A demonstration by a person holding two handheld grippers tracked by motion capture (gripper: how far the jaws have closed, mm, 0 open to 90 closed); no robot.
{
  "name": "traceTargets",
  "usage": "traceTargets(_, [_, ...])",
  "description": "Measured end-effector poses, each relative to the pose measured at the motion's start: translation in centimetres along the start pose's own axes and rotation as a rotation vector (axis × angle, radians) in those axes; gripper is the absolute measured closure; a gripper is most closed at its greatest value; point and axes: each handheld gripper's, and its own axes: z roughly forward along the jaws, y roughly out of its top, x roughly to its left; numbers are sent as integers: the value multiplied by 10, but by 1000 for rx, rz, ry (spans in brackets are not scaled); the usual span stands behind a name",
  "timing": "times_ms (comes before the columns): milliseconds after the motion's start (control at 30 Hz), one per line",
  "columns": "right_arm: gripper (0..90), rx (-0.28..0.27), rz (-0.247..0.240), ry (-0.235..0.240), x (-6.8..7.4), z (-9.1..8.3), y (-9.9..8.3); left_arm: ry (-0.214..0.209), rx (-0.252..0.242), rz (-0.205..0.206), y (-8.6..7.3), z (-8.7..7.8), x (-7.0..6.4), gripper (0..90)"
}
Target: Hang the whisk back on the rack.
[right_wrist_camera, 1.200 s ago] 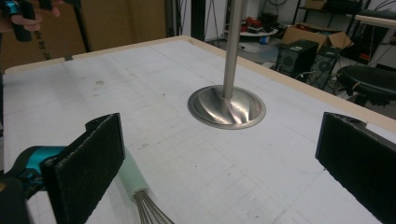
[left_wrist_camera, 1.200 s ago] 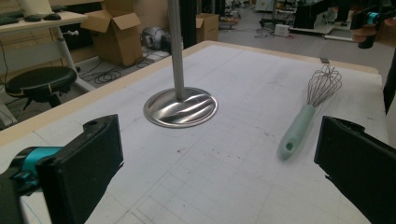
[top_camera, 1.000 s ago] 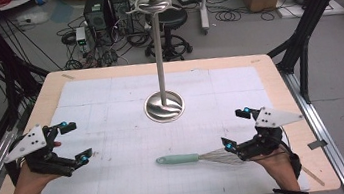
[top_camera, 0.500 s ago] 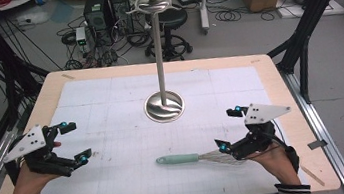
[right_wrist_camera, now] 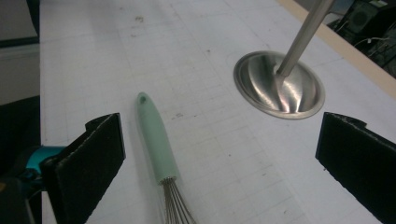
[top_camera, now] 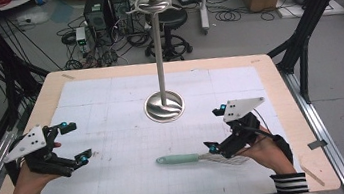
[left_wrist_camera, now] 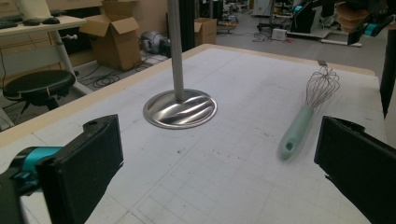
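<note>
Bright even light; glare on steel base (right_wrist_camera: pixel 279 86); near jaws blurred.

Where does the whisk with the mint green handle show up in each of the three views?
High view: whisk lies low and right of centre, wires beneath the right gripper.
Left gripper view: right of centre, wires pointing away.
Right gripper view: lower middle, handle pointing away.
Shared landmark: the steel stand, beyond the whisk.

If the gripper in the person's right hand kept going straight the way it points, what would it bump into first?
Probably the whisk: the right gripper is open, and the whisk's green handle lies on the table between its jaws, just ahead. The metal stand's base sits farther on, though depth is hard to judge.
</note>
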Motion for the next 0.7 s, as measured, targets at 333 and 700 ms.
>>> traceTargets(333, [1, 80, -43, 63, 2, 22, 11, -6, 15, 6, -1, 2, -1, 17])
traceTargets(700, [1, 187, -102, 113, 9, 42, 24, -8, 16, 6, -1, 3, 0, 17])
